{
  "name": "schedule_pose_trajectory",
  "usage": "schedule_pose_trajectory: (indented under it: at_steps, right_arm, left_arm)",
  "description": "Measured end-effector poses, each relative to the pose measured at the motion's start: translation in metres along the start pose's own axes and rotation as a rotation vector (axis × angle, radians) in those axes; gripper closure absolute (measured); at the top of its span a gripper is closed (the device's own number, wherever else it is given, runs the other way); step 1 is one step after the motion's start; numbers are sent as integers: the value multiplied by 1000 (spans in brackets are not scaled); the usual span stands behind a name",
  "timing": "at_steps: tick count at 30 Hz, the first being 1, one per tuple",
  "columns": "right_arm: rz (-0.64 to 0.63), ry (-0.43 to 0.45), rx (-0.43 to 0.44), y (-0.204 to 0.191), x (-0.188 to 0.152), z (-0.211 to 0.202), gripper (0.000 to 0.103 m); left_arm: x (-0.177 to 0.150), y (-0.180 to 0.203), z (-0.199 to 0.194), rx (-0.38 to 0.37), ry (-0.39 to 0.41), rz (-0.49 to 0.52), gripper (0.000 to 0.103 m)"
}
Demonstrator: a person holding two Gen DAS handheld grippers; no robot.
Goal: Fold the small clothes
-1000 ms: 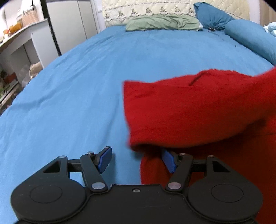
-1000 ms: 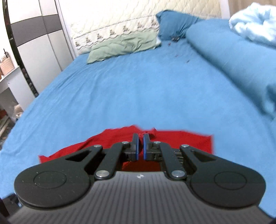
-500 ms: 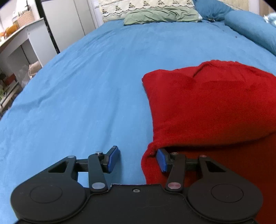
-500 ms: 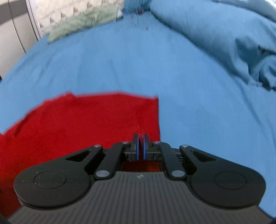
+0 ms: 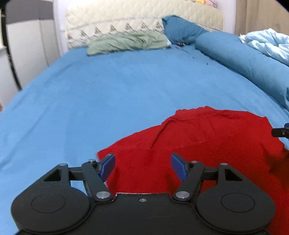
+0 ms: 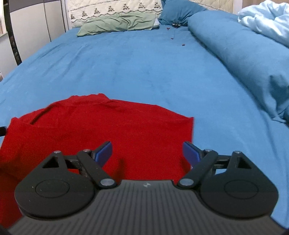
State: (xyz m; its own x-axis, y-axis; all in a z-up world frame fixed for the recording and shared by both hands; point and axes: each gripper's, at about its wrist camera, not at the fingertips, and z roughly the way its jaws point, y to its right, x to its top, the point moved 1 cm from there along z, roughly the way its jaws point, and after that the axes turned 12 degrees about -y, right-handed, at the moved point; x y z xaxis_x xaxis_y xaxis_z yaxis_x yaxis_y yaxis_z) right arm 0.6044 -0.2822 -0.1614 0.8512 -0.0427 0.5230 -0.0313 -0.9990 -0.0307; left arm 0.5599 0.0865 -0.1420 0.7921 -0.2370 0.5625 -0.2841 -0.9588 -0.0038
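A red garment (image 5: 207, 141) lies folded over on the blue bed sheet (image 5: 108, 94). It also shows in the right wrist view (image 6: 108, 130), flat with a folded edge on its right side. My left gripper (image 5: 142, 166) is open and empty, above the garment's near left part. My right gripper (image 6: 147, 152) is open and empty, above the garment's near right part. A tip of the right gripper shows at the right edge of the left wrist view (image 5: 281, 132).
A green pillow (image 6: 119, 23) and a dark blue pillow (image 6: 178, 9) lie at the headboard. A rolled blue duvet (image 6: 243, 48) runs along the right side, with a pale blue blanket (image 6: 267, 19) behind it. White cabinets (image 6: 36, 27) stand left of the bed.
The right gripper carried the garment's edge over, laid it down and opened, letting go. The left gripper opened wider and drew back. The garment now lies folded.
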Motion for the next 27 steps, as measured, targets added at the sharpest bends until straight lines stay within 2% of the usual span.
schedule_pose_trajectory:
  at_steps: [3, 5, 8, 11, 14, 17, 20, 24, 27]
  right_arm:
    - [11, -14, 13, 0, 2, 14, 2]
    - [16, -31, 21, 3, 0, 23, 2]
    - [40, -68, 10, 11, -6, 33, 2]
    - [102, -105, -5, 25, -12, 44, 3]
    - [141, -94, -7, 35, -14, 36, 3]
    - [116, -49, 10, 31, -15, 15, 3]
    - [71, -42, 32, 21, -18, 8, 3]
    - [55, -70, 35, 15, -25, 17, 3]
    - [91, -97, 37, 18, -33, 31, 3]
  left_arm:
    - [10, -7, 33, -25, -57, -8, 30]
    - [12, -16, 56, 12, -107, -36, 30]
    - [13, -35, 67, -24, -99, -97, 24]
    - [17, -32, 59, -12, -99, -91, 24]
    - [12, -25, 35, 21, -72, -72, 23]
    - [-3, -24, 15, 2, -71, -97, 21]
    - [-27, -14, 2, 5, -86, -83, 21]
    - [-55, 0, 11, -6, -153, -77, 21]
    - [-66, 2, 18, -5, -144, -86, 19]
